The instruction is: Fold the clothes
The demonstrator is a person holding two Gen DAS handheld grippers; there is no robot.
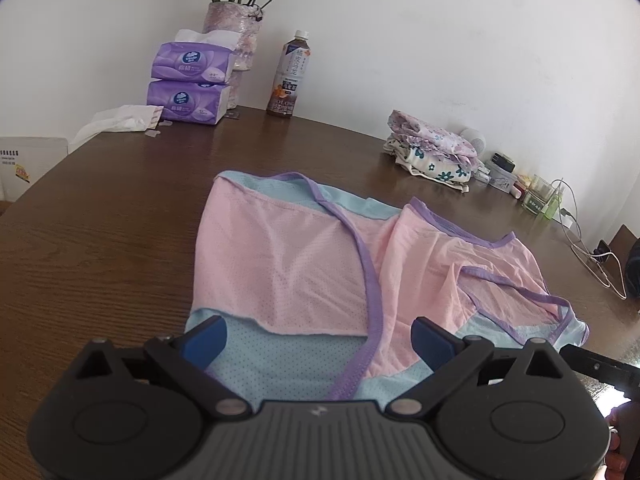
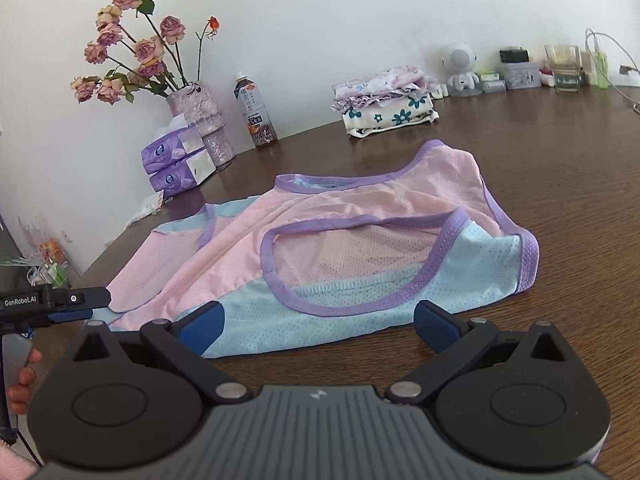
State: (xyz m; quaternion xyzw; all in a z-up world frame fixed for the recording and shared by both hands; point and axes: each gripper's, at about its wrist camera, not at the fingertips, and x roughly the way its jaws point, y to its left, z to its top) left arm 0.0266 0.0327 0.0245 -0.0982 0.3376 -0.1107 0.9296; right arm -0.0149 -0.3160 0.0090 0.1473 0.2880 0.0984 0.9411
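Observation:
A pink and light-blue mesh tank top [image 1: 304, 264] with purple trim lies spread on the brown wooden table [image 1: 100, 240], partly folded over itself. My left gripper [image 1: 320, 338] is open, hovering over the garment's near blue hem, nothing between its blue fingertips [image 1: 208, 338]. In the right wrist view the same top [image 2: 360, 236] shows its purple-edged armhole and blue panel. My right gripper [image 2: 320, 326] is open just over the near blue edge, holding nothing. The left gripper's side [image 2: 60, 304] shows at the left edge.
A stack of folded floral clothes [image 2: 384, 108] sits at the back by the wall. Two tissue packs [image 1: 188, 84], a flower vase [image 1: 236, 36], a tea bottle [image 1: 288, 76], loose tissue [image 1: 116, 120], a small robot figure [image 2: 460, 68], jars and cables [image 1: 592, 256] line the table's far edge.

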